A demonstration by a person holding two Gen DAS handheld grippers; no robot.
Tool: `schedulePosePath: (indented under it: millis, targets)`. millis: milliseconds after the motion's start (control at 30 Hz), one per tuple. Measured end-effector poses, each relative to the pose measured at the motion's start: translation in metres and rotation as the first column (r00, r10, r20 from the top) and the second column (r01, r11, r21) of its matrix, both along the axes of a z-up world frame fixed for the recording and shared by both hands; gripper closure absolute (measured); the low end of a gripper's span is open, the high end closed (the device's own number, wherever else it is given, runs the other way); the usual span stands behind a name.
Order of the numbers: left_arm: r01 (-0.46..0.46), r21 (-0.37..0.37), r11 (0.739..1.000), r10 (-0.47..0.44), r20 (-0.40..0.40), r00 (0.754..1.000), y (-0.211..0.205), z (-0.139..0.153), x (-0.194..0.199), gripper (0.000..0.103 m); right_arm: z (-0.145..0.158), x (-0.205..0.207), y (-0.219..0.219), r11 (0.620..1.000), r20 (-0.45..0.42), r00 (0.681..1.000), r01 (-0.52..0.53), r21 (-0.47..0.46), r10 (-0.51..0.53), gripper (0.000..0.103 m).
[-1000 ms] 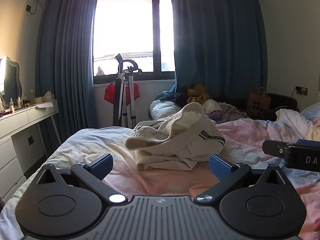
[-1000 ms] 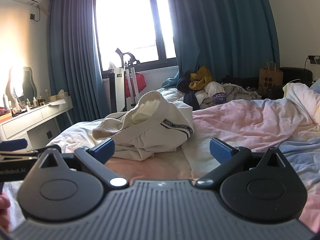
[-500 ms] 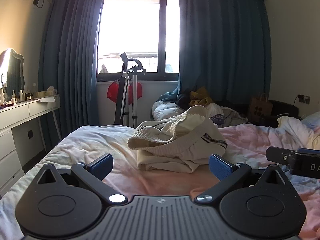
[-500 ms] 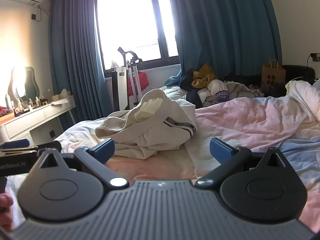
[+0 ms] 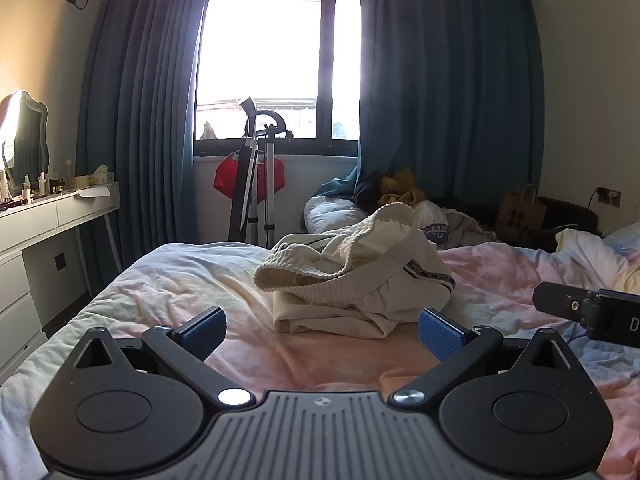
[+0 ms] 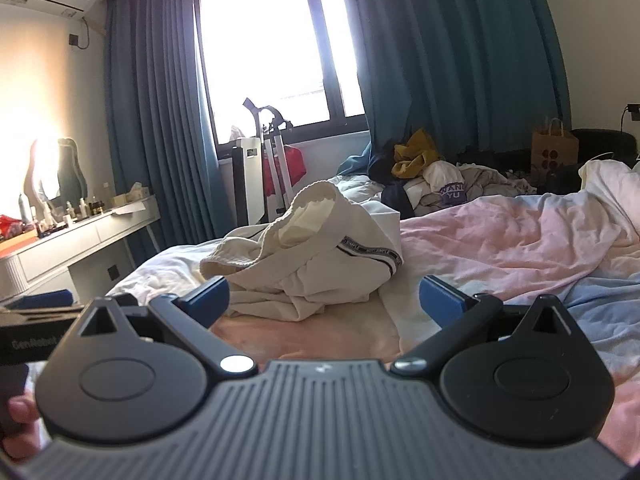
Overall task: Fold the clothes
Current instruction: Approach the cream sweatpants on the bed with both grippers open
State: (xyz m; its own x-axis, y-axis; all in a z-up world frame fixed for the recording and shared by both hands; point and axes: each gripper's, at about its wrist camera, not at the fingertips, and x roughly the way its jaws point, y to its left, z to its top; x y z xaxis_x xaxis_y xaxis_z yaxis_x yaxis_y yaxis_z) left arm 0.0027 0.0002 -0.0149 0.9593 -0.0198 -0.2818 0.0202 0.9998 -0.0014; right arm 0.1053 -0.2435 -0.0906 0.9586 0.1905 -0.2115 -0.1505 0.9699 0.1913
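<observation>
A crumpled cream garment (image 5: 356, 276) with ribbed hems and a dark printed stripe lies heaped on the pink and white bed cover (image 5: 192, 280). It also shows in the right wrist view as the cream garment (image 6: 312, 260), left of centre. My left gripper (image 5: 322, 326) is open, its blue pads spread wide, short of the heap and holding nothing. My right gripper (image 6: 324, 296) is likewise open and empty, just in front of the heap. The right gripper's body (image 5: 592, 312) juts in at the right edge of the left view.
A pile of other clothes (image 6: 444, 184) sits at the far end of the bed by the blue curtains. A white dresser (image 6: 76, 240) with bottles and a mirror stands left. A metal stand (image 5: 256, 184) is below the window, a paper bag (image 6: 554, 146) far right.
Both grippers have tilted and risen a little, so the garment sits slightly lower in view. Their jaws stay open and the garment has not moved.
</observation>
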Motion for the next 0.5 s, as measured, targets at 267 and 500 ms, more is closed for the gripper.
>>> schedulePosePath:
  millis: [267, 500]
  targets:
    - [-0.002, 0.011, 1.000, 0.002, 0.010, 1.000, -0.0010, -0.0035, 0.0008, 0.000, 0.0001, -0.0019, 0.0007, 1.000, 0.025, 0.999, 0.026, -0.017, -0.025, 0.000]
    - [0.041, 0.010, 0.999, -0.041, 0.004, 0.999, -0.0040, -0.0083, 0.0068, 0.000, -0.0004, -0.0006, -0.0035, 0.999, 0.025, 0.999, 0.034, 0.007, -0.034, 0.000]
